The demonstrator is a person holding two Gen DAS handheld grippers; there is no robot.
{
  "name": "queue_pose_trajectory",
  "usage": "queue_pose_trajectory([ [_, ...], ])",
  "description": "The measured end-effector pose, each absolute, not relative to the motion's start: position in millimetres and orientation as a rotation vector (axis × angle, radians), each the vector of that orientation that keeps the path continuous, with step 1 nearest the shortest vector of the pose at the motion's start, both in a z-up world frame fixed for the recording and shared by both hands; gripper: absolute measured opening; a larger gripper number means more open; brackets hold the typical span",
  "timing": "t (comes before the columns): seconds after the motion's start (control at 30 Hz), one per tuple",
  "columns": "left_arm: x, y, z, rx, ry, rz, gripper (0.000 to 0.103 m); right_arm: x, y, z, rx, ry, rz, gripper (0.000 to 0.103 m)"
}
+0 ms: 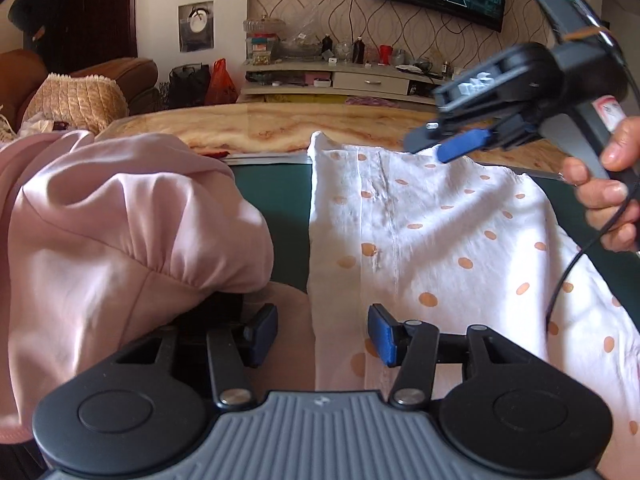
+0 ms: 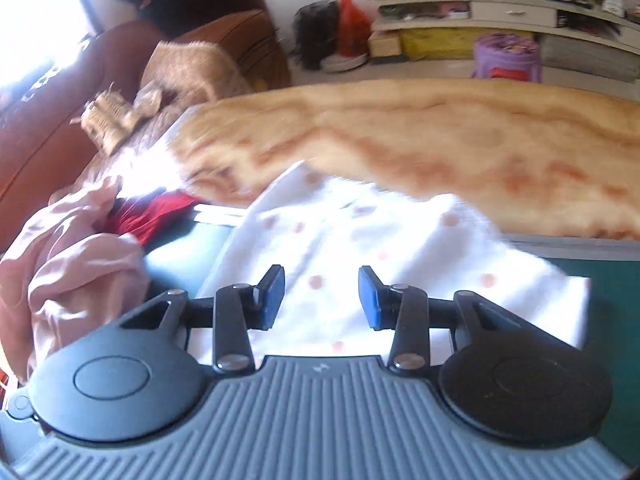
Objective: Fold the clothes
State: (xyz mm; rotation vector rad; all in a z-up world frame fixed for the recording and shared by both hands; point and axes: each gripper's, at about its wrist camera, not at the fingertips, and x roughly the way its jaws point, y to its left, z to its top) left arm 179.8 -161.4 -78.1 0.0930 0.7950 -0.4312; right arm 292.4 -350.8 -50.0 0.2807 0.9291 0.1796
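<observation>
A white garment with orange dots [image 1: 432, 232] lies spread flat on a dark green mat [image 1: 288, 200]. A crumpled pink garment [image 1: 120, 220] is heaped to its left. My left gripper [image 1: 322, 334] is open low over the white garment's left edge, its pads apart with nothing pinched. A hand [image 1: 612, 184] holds my right gripper [image 1: 452, 142] in the air over the garment's far right corner. In the blurred right wrist view, that right gripper [image 2: 322, 298] is open above the white garment [image 2: 360, 248], nothing between its fingers. The pink garment [image 2: 72, 272] lies at the left.
The mat lies on a marbled orange tabletop [image 1: 320, 128] whose far edge runs behind the clothes. A red cloth [image 2: 152, 212] lies beside the pink heap. A brown sofa [image 1: 132, 76], a cluttered TV stand [image 1: 360, 76] and a purple stool [image 2: 508, 56] stand beyond. A person [image 1: 44, 12] stands far left.
</observation>
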Motion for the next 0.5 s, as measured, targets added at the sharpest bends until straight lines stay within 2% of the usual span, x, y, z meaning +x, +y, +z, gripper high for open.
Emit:
queue_pose_trajectory([
  [0.17, 163.1, -156.1, -74.1, 0.059, 0.812, -0.448, 0.056, 341.4, -272.5, -55.1, 0.196, 1.012, 0.083, 0.049],
  [0.33, 147.7, -141.7, -68.0, 0.018, 0.822, -0.458, 0.056, 353.4, -241.4, -72.7, 0.14, 1.003, 0.028, 0.048],
  [0.37, 146.2, -138.4, -67.0, 0.017, 0.822, -0.458, 0.056, 351.8, -237.4, -74.2, 0.1, 0.997, 0.017, 0.036],
  [0.43, 143.9, -131.6, -65.0, 0.016, 0.822, -0.457, 0.056, 349.4, -239.2, -75.4, 0.061, 0.997, 0.005, 0.002],
  [0.5, 145.4, -123.2, -61.3, 0.013, 0.815, -0.452, 0.056, 338.4, -259.1, -66.9, 0.096, 0.981, 0.016, 0.002],
])
